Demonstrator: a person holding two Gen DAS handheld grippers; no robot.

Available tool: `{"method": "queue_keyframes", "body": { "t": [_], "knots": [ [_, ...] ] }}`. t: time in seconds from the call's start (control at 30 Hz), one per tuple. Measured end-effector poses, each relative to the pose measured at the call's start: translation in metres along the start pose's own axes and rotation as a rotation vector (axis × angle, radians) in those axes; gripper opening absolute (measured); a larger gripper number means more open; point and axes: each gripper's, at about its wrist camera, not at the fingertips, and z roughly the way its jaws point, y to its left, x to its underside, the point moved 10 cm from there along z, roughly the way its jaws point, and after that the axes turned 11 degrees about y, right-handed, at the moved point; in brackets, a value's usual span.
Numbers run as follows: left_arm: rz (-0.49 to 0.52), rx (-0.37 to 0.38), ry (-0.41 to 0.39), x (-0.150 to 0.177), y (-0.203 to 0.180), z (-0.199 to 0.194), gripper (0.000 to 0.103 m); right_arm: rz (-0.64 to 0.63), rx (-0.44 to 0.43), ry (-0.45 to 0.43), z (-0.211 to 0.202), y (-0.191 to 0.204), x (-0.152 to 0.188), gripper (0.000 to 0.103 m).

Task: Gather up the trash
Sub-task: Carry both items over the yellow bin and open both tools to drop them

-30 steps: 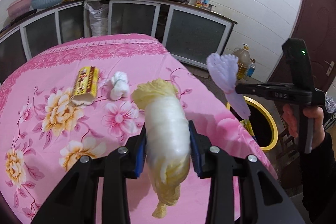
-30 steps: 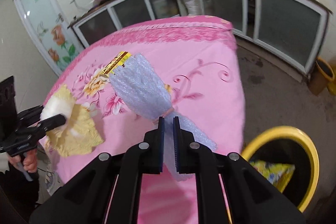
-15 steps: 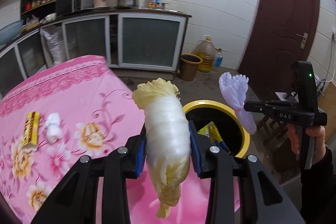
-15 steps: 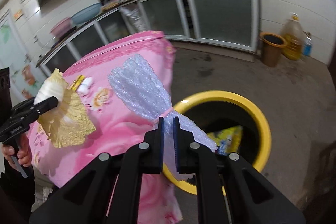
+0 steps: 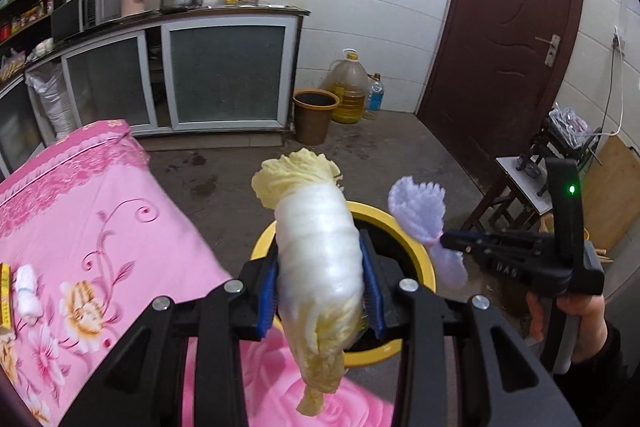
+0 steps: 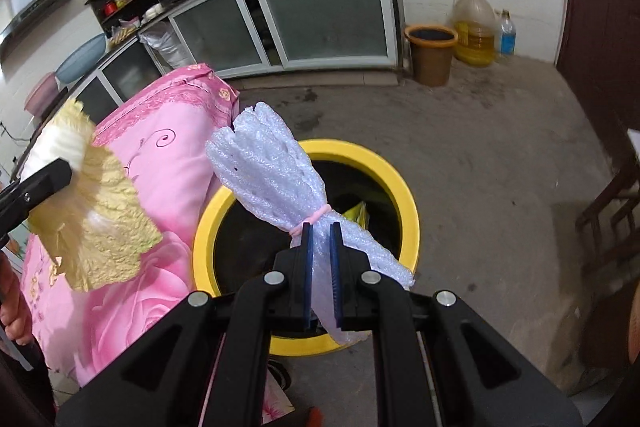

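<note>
My left gripper (image 5: pixel 322 281) is shut on a pale cabbage leaf (image 5: pixel 320 251), white at the stalk and yellow at the frill, held above the near side of a yellow-rimmed bin (image 5: pixel 420 255). My right gripper (image 6: pixel 320 259) is shut on a white foam net wrap (image 6: pixel 272 175) tied with a pink band, held over the yellow bin (image 6: pixel 408 203). A yellow wrapper (image 6: pixel 356 213) lies inside the bin. In the left wrist view the right gripper (image 5: pixel 444 239) holds the foam wrap (image 5: pixel 420 207) beyond the bin. In the right wrist view the cabbage leaf (image 6: pixel 92 223) hangs at left.
The pink flowered tablecloth (image 5: pixel 100 227) stands left of the bin, with a white wad (image 5: pixel 27 289) and a yellow packet (image 5: pixel 5 295) on it. A brown bucket (image 5: pixel 314 115), an oil jug (image 5: pixel 350 87) and a bottle stand by the cabinets. A stool (image 5: pixel 516 183) and brown door (image 5: pixel 508 27) are at right.
Both grippers have swung from above the pink table to the yellow bin, each still holding its item. The bin now lies directly under the foam wrap and close under the cabbage leaf.
</note>
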Motion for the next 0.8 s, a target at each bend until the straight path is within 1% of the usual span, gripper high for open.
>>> {"method": "queue_keyframes", "body": {
  "t": [0.07,0.13,0.23,0.4,0.5,0.53,0.57,0.6,0.63,0.67,0.73,0.8],
  "knots": [
    [0.009,0.006,0.01,-0.006,-0.008,0.013,0.033,0.019,-0.006,0.014,0.008,-0.006,0.002,0.009],
    [0.008,0.016,0.019,-0.01,-0.013,0.025,0.033,0.041,-0.03,0.024,0.014,-0.008,0.004,0.009],
    [-0.006,0.035,0.029,-0.013,-0.016,0.037,0.034,0.064,-0.067,0.037,0.023,-0.007,0.003,0.009],
    [-0.015,0.047,0.042,-0.016,-0.02,0.057,0.035,0.079,-0.088,0.065,0.038,0.0,-0.004,0.009],
    [-0.027,0.055,0.045,-0.016,-0.019,0.063,0.041,0.097,-0.096,0.077,0.047,0.0,-0.008,0.013],
    [-0.036,0.065,0.048,-0.015,-0.018,0.064,0.051,0.099,-0.096,0.081,0.049,-0.002,-0.01,0.023],
    [-0.043,0.077,0.047,-0.015,-0.018,0.064,0.066,0.108,-0.09,0.084,0.051,-0.005,-0.011,0.049],
    [-0.054,0.086,0.038,-0.015,-0.015,0.062,0.074,0.124,-0.087,0.078,0.051,-0.009,-0.012,0.066],
    [-0.065,0.085,0.024,-0.016,-0.012,0.059,0.085,0.147,-0.095,0.062,0.051,-0.013,-0.014,0.074],
    [-0.073,0.083,0.002,-0.016,-0.009,0.054,0.091,0.16,-0.1,0.059,0.051,-0.016,-0.016,0.073],
    [-0.067,0.082,-0.021,-0.016,-0.004,0.047,0.095,0.175,-0.092,0.064,0.051,-0.023,-0.016,0.073],
    [-0.067,0.029,-0.038,-0.012,0.005,0.038,0.095,0.189,-0.08,0.062,0.048,-0.03,-0.013,0.073]
  ]
}}
